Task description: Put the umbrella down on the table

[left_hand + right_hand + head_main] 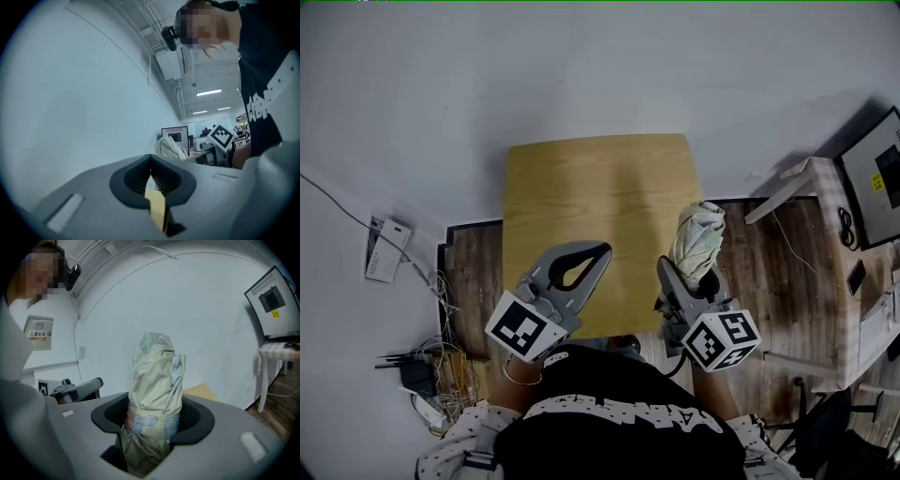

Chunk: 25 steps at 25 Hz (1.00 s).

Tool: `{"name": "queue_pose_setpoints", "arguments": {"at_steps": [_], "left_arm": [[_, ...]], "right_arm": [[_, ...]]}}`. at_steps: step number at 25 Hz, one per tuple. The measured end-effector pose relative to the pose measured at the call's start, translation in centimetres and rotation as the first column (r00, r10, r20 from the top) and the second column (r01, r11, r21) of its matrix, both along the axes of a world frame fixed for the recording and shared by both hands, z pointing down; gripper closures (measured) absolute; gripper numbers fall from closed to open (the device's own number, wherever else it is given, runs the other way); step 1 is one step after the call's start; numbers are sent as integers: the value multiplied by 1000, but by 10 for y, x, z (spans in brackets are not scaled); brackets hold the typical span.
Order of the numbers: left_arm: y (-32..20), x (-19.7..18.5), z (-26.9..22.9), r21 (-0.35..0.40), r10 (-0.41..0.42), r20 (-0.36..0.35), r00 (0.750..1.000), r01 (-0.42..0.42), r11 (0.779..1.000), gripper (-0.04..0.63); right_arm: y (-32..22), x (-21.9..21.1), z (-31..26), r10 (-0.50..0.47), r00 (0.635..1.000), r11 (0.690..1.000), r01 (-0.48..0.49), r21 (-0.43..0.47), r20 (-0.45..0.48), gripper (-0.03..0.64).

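My right gripper (pixel 689 277) clamps the folded umbrella (pixel 697 236) by soft, light, probably slippery fabric; left gripper (pixel 598 251) closed, empty.

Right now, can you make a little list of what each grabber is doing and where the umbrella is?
Table: wooden top
Umbrella: folded, pale, strapped, not laid down yet
Right gripper: shut on the umbrella, which sticks up from its jaws
Left gripper: jaws shut, holding nothing
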<state>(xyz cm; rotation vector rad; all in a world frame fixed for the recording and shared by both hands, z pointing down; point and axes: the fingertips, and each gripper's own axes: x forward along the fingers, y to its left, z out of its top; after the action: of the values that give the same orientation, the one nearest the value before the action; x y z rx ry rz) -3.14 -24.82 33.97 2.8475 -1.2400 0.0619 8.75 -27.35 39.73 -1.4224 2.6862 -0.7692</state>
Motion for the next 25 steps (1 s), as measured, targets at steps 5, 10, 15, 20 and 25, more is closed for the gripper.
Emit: {"name": "queue_pose_setpoints", "arguments": {"at_steps": [5, 10, 15, 20, 25], "left_arm": [[-16, -14, 9, -15, 8, -2, 1000, -8, 1000, 598], [-40, -27, 21, -19, 25, -8, 1000, -25, 1000, 598], [-41, -23, 19, -23, 27, -13, 1000, -28, 999, 598], [-45, -24, 19, -27, 22, -20, 1000, -23, 999, 598], [-46, -25, 20, -28, 16, -25, 1000, -16, 999, 599]], "right_arm": [[-16, -11, 13, 14, 1000, 1000, -15, -24, -25, 325], [-38, -23, 31, 27, 998, 998, -31, -53, -59, 325], [-38, -19, 36, 29, 996, 997, -35, -70, -85, 325], [-40, -18, 42, 30, 994, 995, -39, -89, -104, 325], [-41, -17, 46, 31, 993, 994, -42, -97, -113, 324]]}}
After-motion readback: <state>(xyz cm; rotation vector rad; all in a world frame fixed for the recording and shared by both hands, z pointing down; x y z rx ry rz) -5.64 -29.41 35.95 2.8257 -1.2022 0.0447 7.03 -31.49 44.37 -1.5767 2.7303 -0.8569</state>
